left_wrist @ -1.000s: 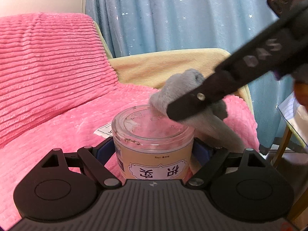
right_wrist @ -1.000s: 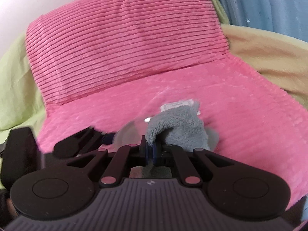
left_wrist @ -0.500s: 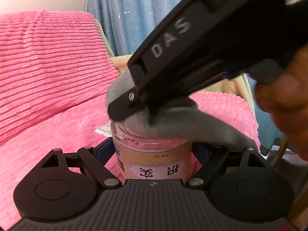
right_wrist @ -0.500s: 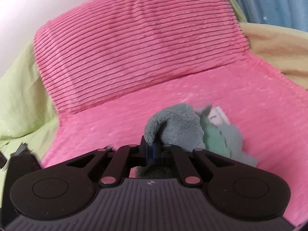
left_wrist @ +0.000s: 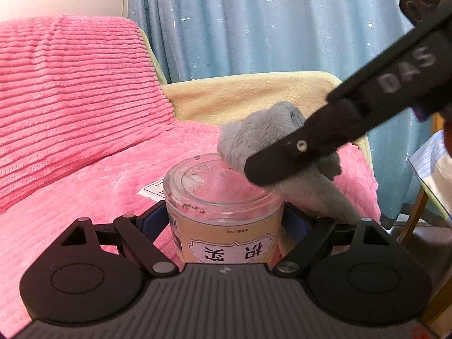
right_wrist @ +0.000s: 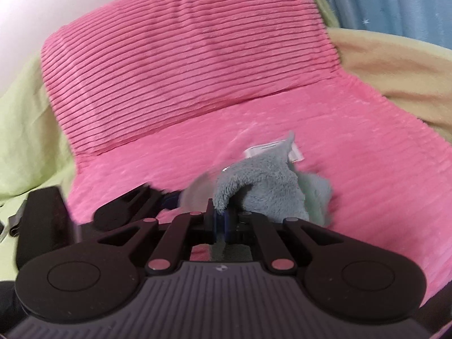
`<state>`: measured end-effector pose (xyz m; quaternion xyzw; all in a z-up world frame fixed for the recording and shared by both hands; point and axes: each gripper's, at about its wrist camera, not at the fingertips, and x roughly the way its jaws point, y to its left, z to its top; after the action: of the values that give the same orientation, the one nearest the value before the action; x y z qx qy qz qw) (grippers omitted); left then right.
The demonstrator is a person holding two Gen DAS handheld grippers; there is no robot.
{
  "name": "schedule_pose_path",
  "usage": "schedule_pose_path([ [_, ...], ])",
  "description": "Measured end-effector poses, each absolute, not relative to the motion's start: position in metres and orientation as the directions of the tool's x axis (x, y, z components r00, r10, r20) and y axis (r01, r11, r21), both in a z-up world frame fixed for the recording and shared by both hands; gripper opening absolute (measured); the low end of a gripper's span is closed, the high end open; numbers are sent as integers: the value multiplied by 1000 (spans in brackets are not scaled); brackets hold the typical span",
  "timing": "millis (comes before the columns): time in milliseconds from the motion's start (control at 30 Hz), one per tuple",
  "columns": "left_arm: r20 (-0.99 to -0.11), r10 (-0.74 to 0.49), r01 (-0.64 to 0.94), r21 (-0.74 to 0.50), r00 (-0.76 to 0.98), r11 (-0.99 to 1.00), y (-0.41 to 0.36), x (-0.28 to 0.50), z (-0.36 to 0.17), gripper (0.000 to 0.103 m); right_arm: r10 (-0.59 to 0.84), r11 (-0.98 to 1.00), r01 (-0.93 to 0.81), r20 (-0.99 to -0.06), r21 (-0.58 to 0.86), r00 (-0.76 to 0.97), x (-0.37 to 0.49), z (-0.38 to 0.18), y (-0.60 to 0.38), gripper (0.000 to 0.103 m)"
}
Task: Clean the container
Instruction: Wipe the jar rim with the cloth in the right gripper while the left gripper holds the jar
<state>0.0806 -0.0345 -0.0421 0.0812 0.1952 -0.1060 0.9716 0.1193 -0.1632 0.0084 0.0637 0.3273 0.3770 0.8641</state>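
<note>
The left gripper squeezes a clear round glass jar with a tan label, above the pink ribbed cushion. The right gripper, marked "DAS", pinches a fluffy grey cloth touching the jar's top rim.

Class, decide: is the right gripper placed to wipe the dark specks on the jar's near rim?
Probably yes. The right gripper holds the grey cloth over the open glass jar; nothing blocks the specks.

Pink ribbed cushion, blue star-dotted curtain, grey fluffy cloth — its underside perhaps pale green — clear jar.
</note>
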Motion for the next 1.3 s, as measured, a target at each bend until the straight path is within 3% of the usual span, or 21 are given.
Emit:
schedule_pose_path([
  [200,-397,-166,227,111,903,967,-30,83,-43,85,738,661,-633,-503,403,450,117,7,-147,3],
  [900,-395,-217,282,116,893,952,-26,64,-48,85,694,710,-592,-521,381,496,134,9,-176,3],
  [1300,-397,-220,285,112,891,952,-16,72,-48,85,795,603,-601,-457,525,399,140,2,-153,3],
])
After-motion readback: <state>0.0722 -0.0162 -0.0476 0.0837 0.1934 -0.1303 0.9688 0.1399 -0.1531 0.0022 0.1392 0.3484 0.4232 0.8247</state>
